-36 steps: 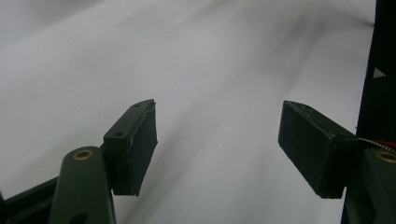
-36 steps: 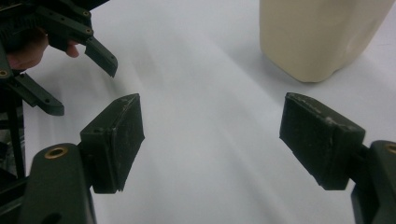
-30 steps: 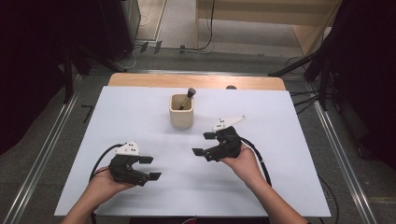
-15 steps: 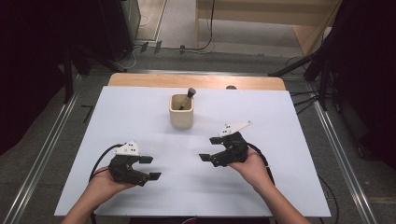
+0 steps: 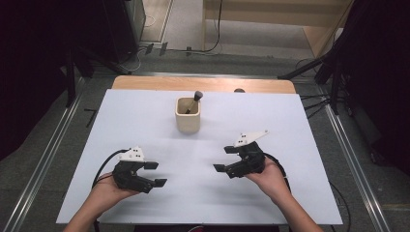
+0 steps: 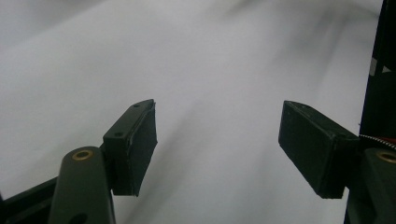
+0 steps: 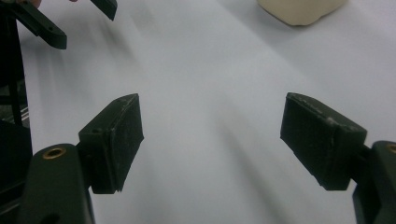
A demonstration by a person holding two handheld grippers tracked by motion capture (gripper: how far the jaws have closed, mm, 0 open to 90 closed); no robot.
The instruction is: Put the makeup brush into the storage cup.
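Drawn back toward the table's near edge, the right gripper (image 5: 228, 160) hangs spread and empty like the left gripper (image 5: 155, 174); best approach the cream square ceramic cup (image 5: 187, 116) slowly, aiming at the dark-headed brush (image 5: 194, 100) leaning inside.

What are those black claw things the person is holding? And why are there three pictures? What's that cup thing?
Those are grippers: hand tools with two black jaws that pinch like tongs. The person holds one in each hand. In the picture from above, the left gripper is at the left and the right gripper is at the right. That picture comes from a camera fixed high over the white table.

The other two pictures come from small cameras riding on the grippers. Each looks along its own jaws, so you see the left gripper and the right gripper up close. Both are open, with only bare table between the jaws. Nothing is being held.

On the table stands a cream cup with a dark-tipped stick leaning inside. Both grippers are apart from it, nearer the person.
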